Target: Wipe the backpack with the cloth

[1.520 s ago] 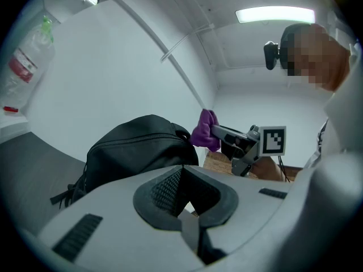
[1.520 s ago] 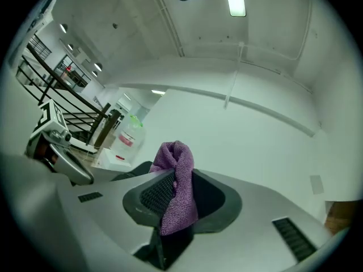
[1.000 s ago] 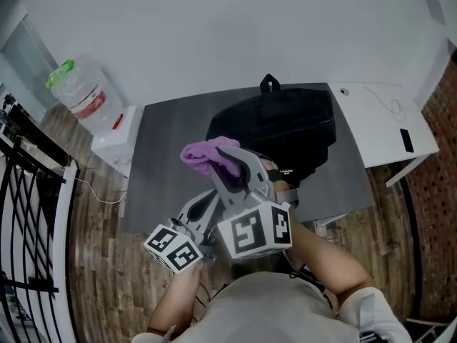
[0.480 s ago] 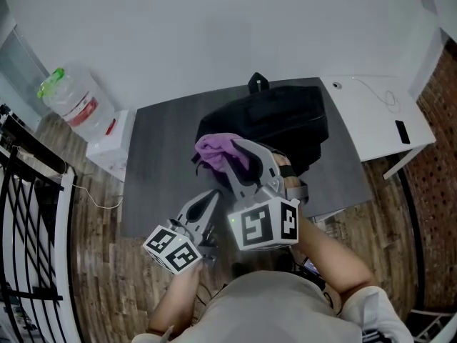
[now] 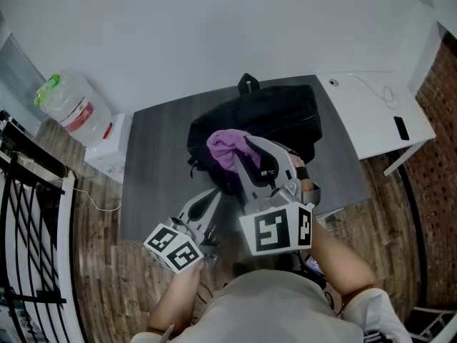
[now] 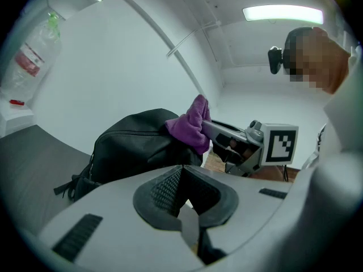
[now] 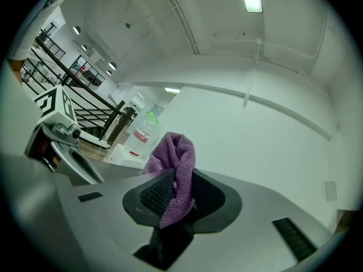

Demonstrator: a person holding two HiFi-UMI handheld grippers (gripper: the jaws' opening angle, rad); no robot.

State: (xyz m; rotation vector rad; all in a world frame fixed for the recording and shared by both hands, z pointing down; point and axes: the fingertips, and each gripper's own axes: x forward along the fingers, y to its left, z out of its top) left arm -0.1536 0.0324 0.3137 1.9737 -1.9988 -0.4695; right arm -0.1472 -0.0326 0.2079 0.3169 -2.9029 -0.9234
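One black backpack (image 5: 275,116) lies on its side on the dark grey desk (image 5: 157,163), its carry loop towards the wall. One purple cloth (image 5: 228,148) is bunched up over the backpack's near left part. Whether it presses on the fabric I cannot tell; from the left gripper view it sits right at the bag's upper edge.

There are two tongs, each with a marker cube at the back. The right tongs (image 5: 239,156) are clenched on the cloth, which stands up in a fold between the ribbed pads in the right gripper view. The left tongs (image 5: 214,195) are clenched with nothing between them (the pads meet edge to edge). They are held over the front of the desk, near the backpack but apart from it.

The right tongs and the cloth cover part of the backpack from above. The bag's straps trail off its left end onto the desk.

There are two desks. The second, a white desk (image 5: 371,113), stands against the grey one's right side and carries a thin cable (image 5: 375,90) and a small dark flat thing (image 5: 401,128). At the left, one large clear water bottle (image 5: 68,102) with a green cap rests beside a low white cabinet (image 5: 107,145).

The floor (image 5: 100,263) is wood plank, the wall (image 5: 214,27) is plain white, and a black railing (image 5: 28,213) runs down the far left.
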